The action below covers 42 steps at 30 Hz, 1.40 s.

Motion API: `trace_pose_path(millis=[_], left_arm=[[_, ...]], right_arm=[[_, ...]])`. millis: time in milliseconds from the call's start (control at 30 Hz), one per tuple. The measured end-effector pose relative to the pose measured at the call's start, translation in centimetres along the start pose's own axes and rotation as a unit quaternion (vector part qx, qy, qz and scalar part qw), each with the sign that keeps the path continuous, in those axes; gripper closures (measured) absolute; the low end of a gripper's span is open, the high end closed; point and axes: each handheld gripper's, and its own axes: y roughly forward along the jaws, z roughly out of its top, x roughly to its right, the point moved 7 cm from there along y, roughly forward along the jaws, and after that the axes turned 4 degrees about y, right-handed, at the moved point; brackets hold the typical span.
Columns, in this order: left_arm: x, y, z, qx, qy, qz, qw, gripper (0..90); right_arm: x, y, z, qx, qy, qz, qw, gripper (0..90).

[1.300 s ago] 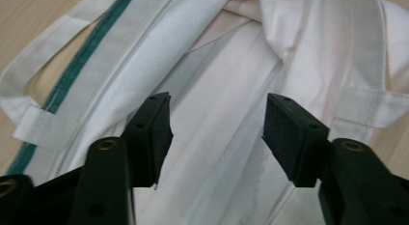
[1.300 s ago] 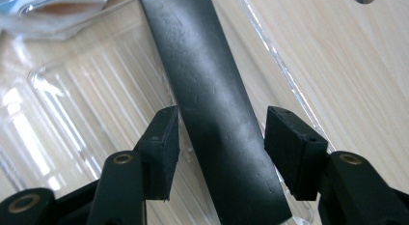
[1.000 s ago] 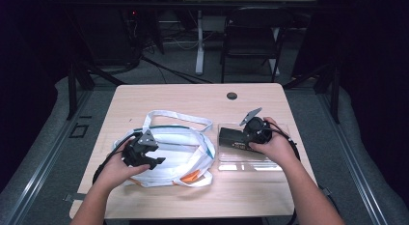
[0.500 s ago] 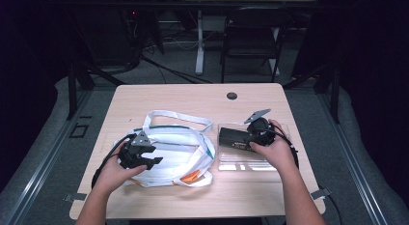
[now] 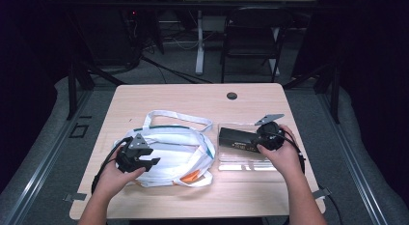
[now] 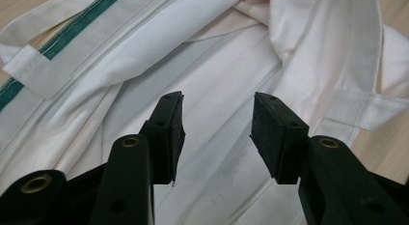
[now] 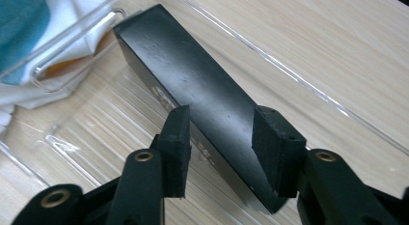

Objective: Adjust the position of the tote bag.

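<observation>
Your black box (image 7: 207, 109) lies in the clear tray (image 5: 241, 160) right of the white cloth bag (image 5: 178, 150). Your right gripper (image 7: 219, 138) has just been closing and now straddles the box, pads apparently not yet pressing. Your left gripper (image 6: 217, 133), also closing, hangs half-open over bag fabric, gripping nothing. The box's pale lettering is unreadable.

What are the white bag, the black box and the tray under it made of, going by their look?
White bag: woven cloth, likely cotton canvas, matte; it creases softly and shows stitched seams and a green band. Black box: rigid, probably coated card or plastic; satin sheen, faint scuffs, sharp edges. Tray: clear hard plastic; the wood grain shows through and its rim glints.
</observation>
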Motion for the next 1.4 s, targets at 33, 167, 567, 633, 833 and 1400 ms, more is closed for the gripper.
trace_pose_path(millis=[33, 167, 567, 633, 833, 1400], left_arm=[[0.0, -0.1, -0.1, 0.001, -0.003, 0.002, 1.0, 55.1], [0.1, -0.4, -0.2, -0.001, -0.004, 0.001, 1.0, 55.5], [0.3, -0.8, -0.3, 0.002, 0.0, 0.007, 1.0, 52.3], [0.3, -0.8, -0.2, 0.005, 0.0, 0.008, 1.0, 51.4], [0.2, -0.8, 0.0, 0.004, 0.003, 0.014, 0.9999, 50.2], [0.2, -1.1, -0.1, 0.009, 0.002, 0.021, 0.9997, 48.8]], right_arm=[[0.2, 0.0, -0.2, -0.003, 0.003, 0.002, 1.0, 59.2], [1.0, 0.0, -1.1, -0.016, 0.019, 0.0, 0.9997, 59.4], [3.0, 0.0, -2.9, -0.047, 0.048, -0.016, 0.9976, 54.5], [3.4, 0.1, -3.3, -0.052, 0.051, -0.02, 0.9972, 53.7], [3.8, 0.5, -4.2, -0.068, 0.059, -0.021, 0.9957, 53.4], [4.1, 2.3, -5.3, -0.1, 0.051, -0.014, 0.9936, 62.1]])
